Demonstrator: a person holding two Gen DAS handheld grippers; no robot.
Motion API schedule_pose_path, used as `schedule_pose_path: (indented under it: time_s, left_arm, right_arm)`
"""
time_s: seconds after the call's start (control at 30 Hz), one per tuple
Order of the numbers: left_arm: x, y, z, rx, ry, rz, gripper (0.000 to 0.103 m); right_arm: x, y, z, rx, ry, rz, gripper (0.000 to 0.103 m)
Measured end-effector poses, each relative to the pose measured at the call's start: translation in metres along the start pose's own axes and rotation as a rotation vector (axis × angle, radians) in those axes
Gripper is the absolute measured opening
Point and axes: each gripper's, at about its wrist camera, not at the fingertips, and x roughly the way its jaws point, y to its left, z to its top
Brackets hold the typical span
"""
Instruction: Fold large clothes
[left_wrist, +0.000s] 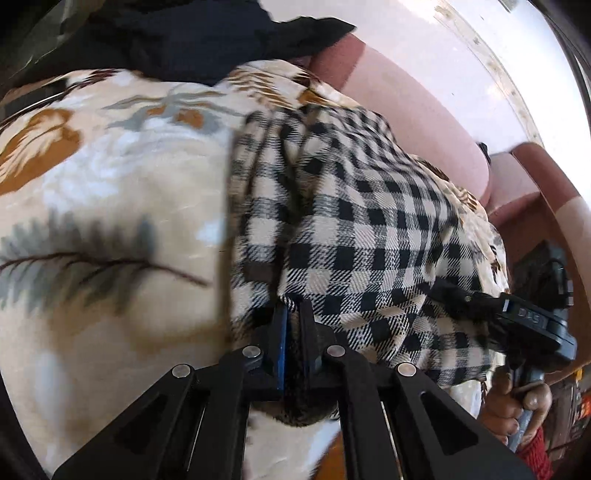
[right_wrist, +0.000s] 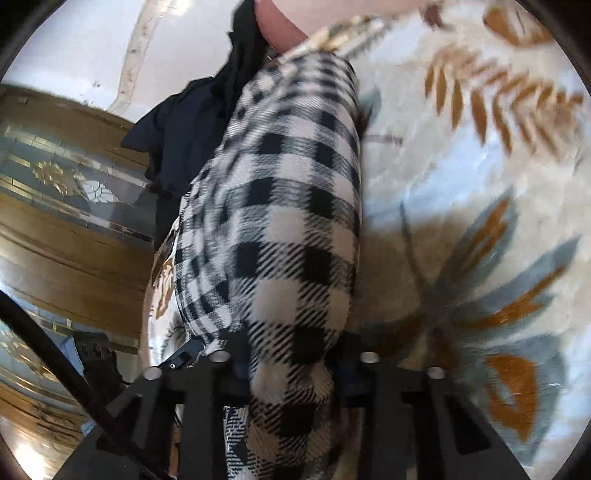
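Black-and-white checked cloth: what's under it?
The black-and-white checked cloth lies on a cream blanket with a leaf print. A dark garment lies beyond. Whatever sits beneath the cloth's middle is covered.

One checked garment (left_wrist: 369, 221), one black garment (left_wrist: 207, 40), one leaf-print blanket (left_wrist: 110, 184).

You get bright daylight in both views, with glare washing out the wall (left_wrist: 461, 55) at upper right of the left view. Motion blur smears the blanket (right_wrist: 480, 184) (worst on the right wrist), and fisheye edges curve and darken.
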Motion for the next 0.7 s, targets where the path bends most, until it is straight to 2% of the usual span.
schedule_pose_path:
  time_s: [0.17,0.27,0.33,0.37,0.4,0.5,0.6,0.7]
  left_arm:
    - [0.021,-0.043,0.015,0.052,0.001,-0.035,0.005]
    - [0.025,-0.054,0.018,0.078,0.006,-0.015,0.005]
    - [0.022,-0.048,0.017,0.074,0.011,0.01,0.005]
    - [0.019,-0.041,0.016,0.057,0.016,0.009,0.005]
    - [0.015,-0.033,0.016,0.036,0.02,-0.004,0.005]
    - [0.004,-0.01,0.008,-0.026,0.031,-0.06,0.005]
    - [0.002,-0.007,-0.003,-0.005,0.032,-0.044,0.005]
    - [0.001,-0.01,-0.015,0.029,0.015,-0.024,0.005]
  right_arm:
    - [-0.035,0.005,0.008,-0.044,-0.088,-0.072,0.025]
    - [-0.05,-0.005,0.013,-0.039,-0.111,-0.121,0.026]
    - [-0.049,-0.009,0.011,-0.042,-0.095,-0.143,0.029]
    - [-0.046,-0.011,0.009,-0.047,-0.081,-0.152,0.036]
    - [-0.041,-0.01,0.006,-0.061,-0.068,-0.184,0.044]
    - [-0.033,-0.005,-0.007,-0.106,-0.052,-0.26,0.056]
    - [-0.046,0.003,-0.016,-0.138,-0.073,-0.277,0.056]
    - [-0.076,0.016,-0.024,-0.197,-0.176,-0.364,0.056]
